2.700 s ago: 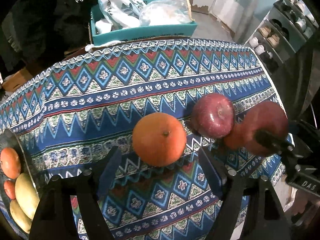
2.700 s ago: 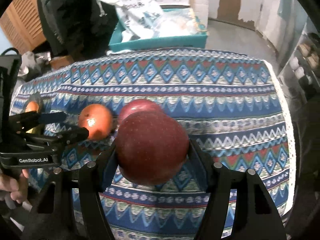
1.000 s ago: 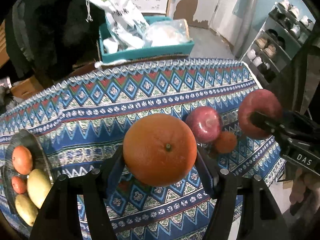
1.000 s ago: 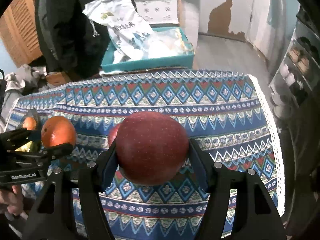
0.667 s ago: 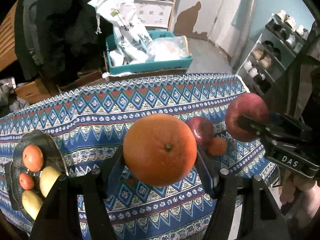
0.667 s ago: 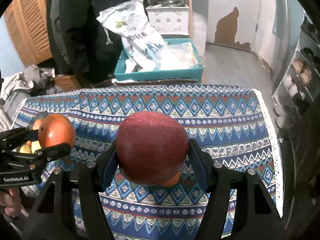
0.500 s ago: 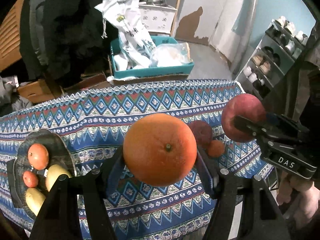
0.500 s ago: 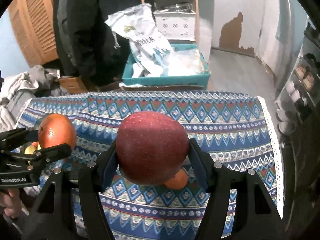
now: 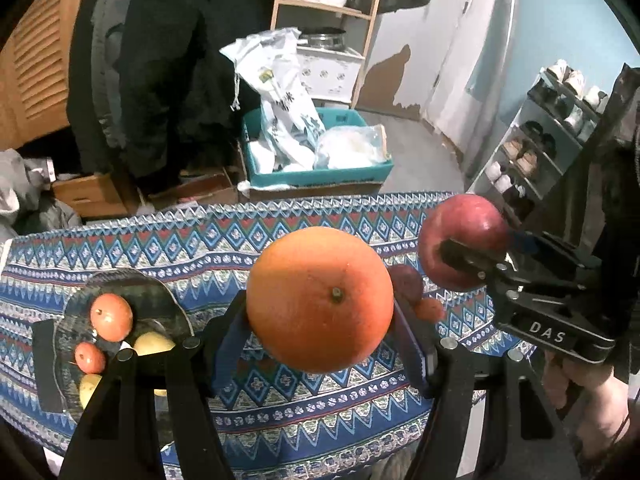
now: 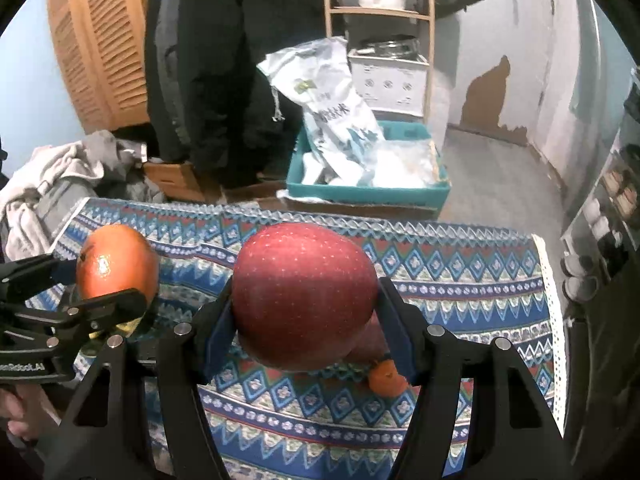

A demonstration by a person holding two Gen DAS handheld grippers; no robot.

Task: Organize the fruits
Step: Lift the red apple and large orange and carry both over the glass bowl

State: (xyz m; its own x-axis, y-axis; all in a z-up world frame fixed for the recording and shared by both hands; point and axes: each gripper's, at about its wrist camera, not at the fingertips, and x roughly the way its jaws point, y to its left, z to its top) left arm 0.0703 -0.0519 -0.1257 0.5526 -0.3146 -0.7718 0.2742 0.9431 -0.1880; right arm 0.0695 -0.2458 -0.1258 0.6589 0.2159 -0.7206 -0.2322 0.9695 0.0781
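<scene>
My left gripper (image 9: 320, 332) is shut on a large orange (image 9: 319, 298) and holds it well above the patterned table (image 9: 240, 248). My right gripper (image 10: 304, 328) is shut on a big red apple (image 10: 304, 295), also held high. In the left wrist view the apple (image 9: 464, 240) is up at the right; in the right wrist view the orange (image 10: 116, 264) is at the left. A second red apple (image 9: 406, 282) and a small orange fruit (image 10: 386, 378) lie on the table. A dark plate (image 9: 76, 312) at the left holds several small fruits.
Beyond the table's far edge stands a teal box (image 9: 316, 176) with white bags. A dark coat (image 10: 224, 60) hangs behind it, beside a wooden shelf (image 10: 380, 12). A shoe rack (image 9: 540, 148) is at the right. The cloth's right edge (image 10: 554, 320) drops off.
Both grippers have risen steadily with their fruit. The left closed on the orange and lifted it off the table. The table now looks farther below and more of the room shows.
</scene>
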